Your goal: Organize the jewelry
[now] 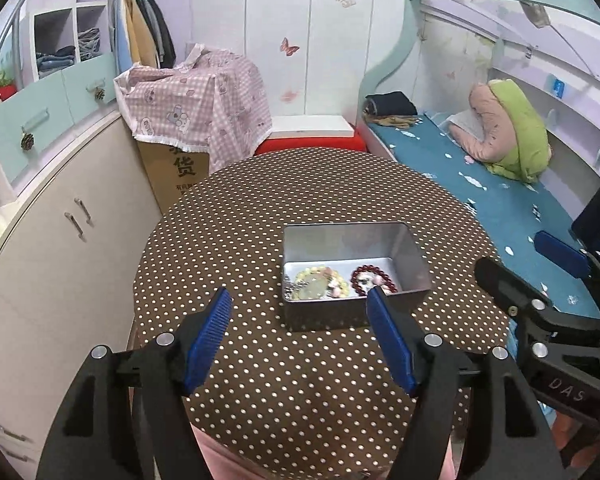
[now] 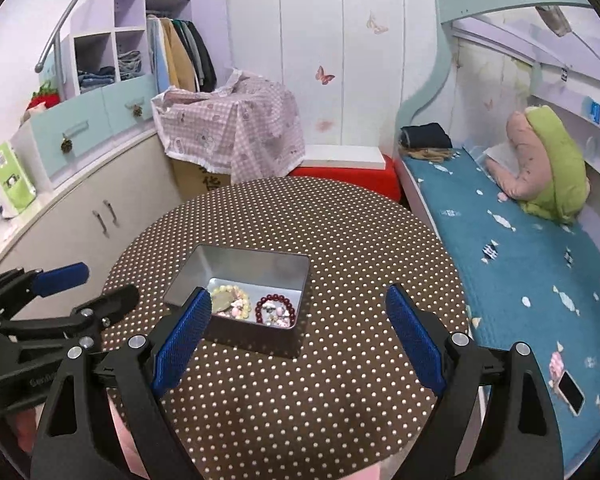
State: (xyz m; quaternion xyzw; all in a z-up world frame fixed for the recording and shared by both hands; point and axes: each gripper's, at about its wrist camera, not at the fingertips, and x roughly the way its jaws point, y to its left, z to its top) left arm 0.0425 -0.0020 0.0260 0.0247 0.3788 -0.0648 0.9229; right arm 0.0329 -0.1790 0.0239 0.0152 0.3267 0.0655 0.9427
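Observation:
An open metal tin (image 1: 410, 258) (image 2: 180, 280) sits on the round brown polka-dot table (image 1: 240, 220) (image 2: 360, 240). Inside lie a yellow-green bead bracelet (image 1: 316, 282) (image 2: 230, 300) and a dark red bead bracelet (image 1: 374, 278) (image 2: 276, 310) with small pink pieces. My left gripper (image 1: 300, 300) is open and empty, just in front of the tin. My right gripper (image 2: 300, 300) is open and empty, in front of the tin and to its right. Each gripper shows in the other's view: the right one (image 1: 532, 268) and the left one (image 2: 88, 284).
A bed with a blue cover (image 2: 520, 260) runs along the right. A phone (image 2: 571, 392) lies on it near the front. White cabinets (image 1: 60, 240) stand on the left. A cardboard box under a pink checked cloth (image 1: 196, 100) and a red stool (image 2: 348, 178) stand behind the table.

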